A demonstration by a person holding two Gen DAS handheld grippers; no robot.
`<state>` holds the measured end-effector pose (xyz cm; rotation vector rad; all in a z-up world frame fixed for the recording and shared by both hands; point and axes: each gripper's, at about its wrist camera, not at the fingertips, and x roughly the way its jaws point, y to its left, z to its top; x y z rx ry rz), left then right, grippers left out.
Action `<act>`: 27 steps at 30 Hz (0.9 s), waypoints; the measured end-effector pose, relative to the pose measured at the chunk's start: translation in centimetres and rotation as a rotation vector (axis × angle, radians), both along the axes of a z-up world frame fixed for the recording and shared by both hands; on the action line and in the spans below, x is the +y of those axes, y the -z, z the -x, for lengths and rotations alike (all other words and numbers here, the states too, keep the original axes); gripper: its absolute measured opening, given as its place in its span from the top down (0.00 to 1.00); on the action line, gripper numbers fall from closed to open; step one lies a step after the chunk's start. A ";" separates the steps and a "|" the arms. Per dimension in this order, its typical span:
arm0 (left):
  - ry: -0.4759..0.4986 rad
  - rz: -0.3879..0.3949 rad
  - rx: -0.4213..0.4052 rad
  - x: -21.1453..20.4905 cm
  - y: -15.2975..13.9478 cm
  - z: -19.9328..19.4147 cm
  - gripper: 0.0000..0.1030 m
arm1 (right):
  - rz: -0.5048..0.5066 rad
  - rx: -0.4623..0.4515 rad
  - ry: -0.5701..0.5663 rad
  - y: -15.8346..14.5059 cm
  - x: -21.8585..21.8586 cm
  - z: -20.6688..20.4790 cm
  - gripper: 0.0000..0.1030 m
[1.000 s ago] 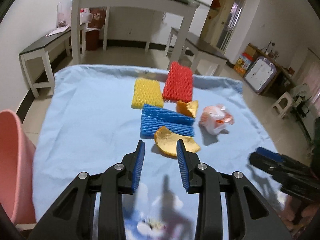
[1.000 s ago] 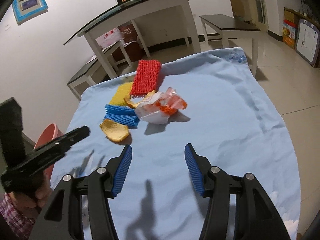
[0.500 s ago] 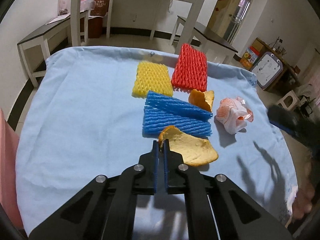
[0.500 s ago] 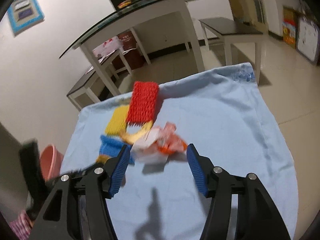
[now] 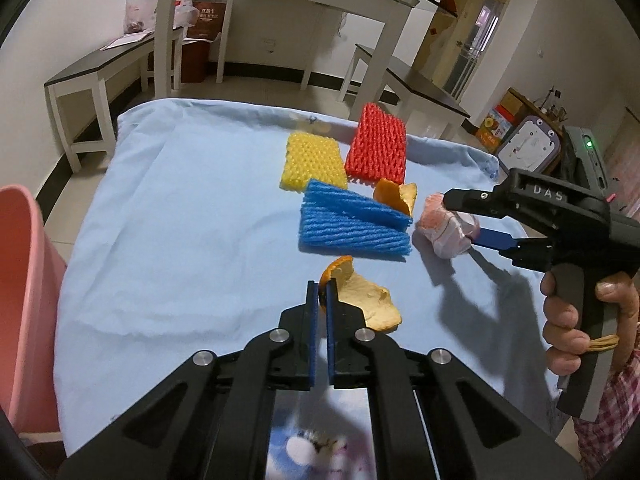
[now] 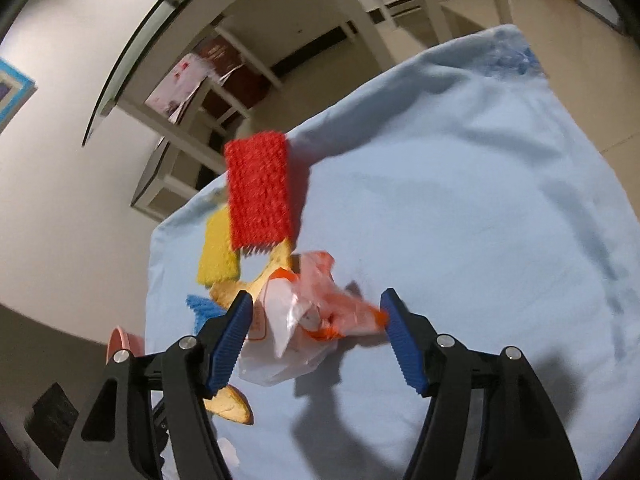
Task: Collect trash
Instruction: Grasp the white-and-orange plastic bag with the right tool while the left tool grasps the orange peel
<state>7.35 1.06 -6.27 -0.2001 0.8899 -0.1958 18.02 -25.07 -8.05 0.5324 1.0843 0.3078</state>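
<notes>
Left wrist view: the left gripper (image 5: 322,295) has its blue pads pressed together on the curled orange edge of a piece of orange peel (image 5: 366,298), which lies on the blue cloth (image 5: 180,216) nearer the near edge than the rest of the pile. Beyond it sit a blue foam net (image 5: 352,226), a yellow foam net (image 5: 313,162), a red foam net (image 5: 376,146) and a second peel (image 5: 394,197), all grouped toward the far edge. A pink bin (image 5: 24,304) stands off the cloth's left edge. In the right wrist view, the right gripper (image 6: 316,334) has its jaws wide apart, having just been opening, with a crumpled plastic wrapper (image 6: 308,328) between the pads; whether either pad touches it I cannot tell.
</notes>
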 end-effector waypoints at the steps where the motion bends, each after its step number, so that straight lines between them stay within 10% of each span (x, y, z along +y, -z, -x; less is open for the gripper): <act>1: -0.002 0.000 0.000 0.1 0.0 0.3 0.97 | 0.011 -0.010 -0.017 0.0 0.4 0.1 0.40; 9: -0.019 -0.004 -0.018 0.8 -0.6 1.7 0.97 | 0.135 -0.098 -0.117 -0.7 3.6 2.3 0.61; 27: -0.127 -0.030 -0.135 4.1 -4.8 7.0 0.97 | 0.223 -0.259 -0.210 -5.3 7.5 10.6 0.62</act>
